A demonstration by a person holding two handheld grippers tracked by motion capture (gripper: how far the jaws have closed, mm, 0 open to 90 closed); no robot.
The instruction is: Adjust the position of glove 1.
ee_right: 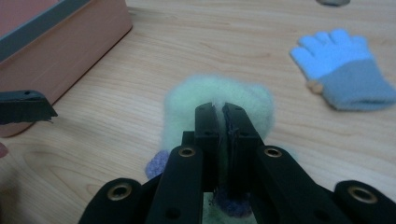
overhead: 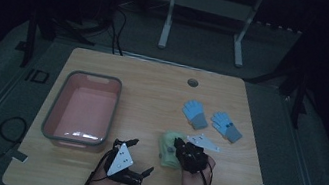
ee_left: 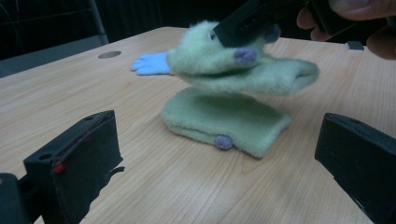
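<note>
green fuzzy glove (ee_left: 219,65) in right gripper (ee_right: 223,122), perhaps

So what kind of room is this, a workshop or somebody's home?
Probably a lab or recording space, not a home: a bare wooden table under dim light, cables on the floor, and hand-held grippers, the right gripper pinching a green fuzzy glove.

Desk (ee_left: 93,102): pale wood grain, smooth, slight sheen. Green mittens (ee_left: 224,119): fuzzy fleece cloth, matt, with small purple felt-like dots. Blue gloves (ee_right: 343,70): knitted cloth, matt, grey ribbed cuffs. Tub (overhead: 84,81): pink plastic, smooth, faintly glossy inside, grey rim. Right gripper (ee_right: 219,116) jaws: black matt plastic, brass-coloured metal rivets. Left gripper (ee_left: 224,163) jaws: same black, matt.
</note>
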